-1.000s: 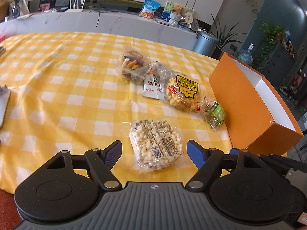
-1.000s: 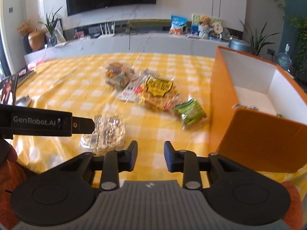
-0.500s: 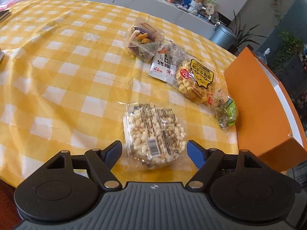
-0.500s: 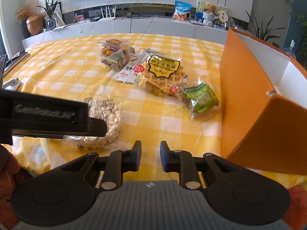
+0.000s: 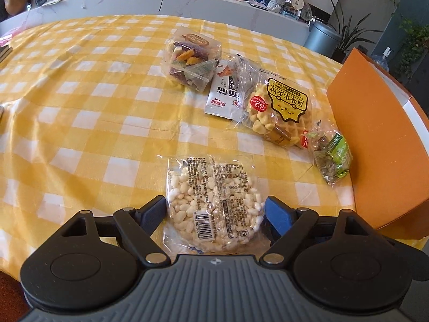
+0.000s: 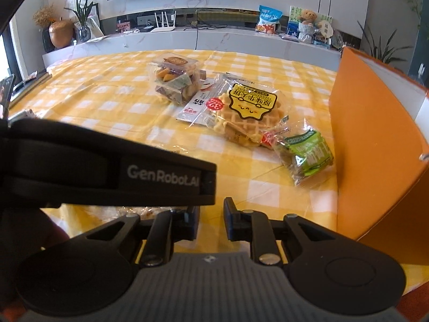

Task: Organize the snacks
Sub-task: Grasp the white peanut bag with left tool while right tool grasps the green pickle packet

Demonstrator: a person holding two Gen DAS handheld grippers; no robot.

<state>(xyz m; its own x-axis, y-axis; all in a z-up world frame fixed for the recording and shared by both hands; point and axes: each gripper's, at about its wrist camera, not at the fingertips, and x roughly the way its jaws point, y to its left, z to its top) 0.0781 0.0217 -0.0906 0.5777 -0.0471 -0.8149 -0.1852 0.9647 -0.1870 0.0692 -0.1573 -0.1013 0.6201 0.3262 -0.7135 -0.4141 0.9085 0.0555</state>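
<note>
Snacks are spread over the yellow checked table [image 5: 80,123]. The left tool [image 5: 214,209] is held released, its fingers spread wide on either side of the puffed-grain packet [image 5: 214,201], which lies flat between them; contact with the wrapper cannot be confirmed. The near edge of the packet is cut off by the tool body. In the right wrist view this packet is almost wholly hidden behind the left tool's arm, only a crinkle of wrapper being visible. The right tool [image 6: 211,218] is seen with a narrow gap between its fingers and nothing between them, over bare cloth. Further out, a waffle packet [image 5: 281,112] overlaps a white sachet [image 5: 222,96], partly covered; a clear box of mixed snacks [image 5: 191,56] lies beyond, a green packet [image 5: 332,158] just beside the orange box [image 5: 375,134], whose interior is not visible.
</note>
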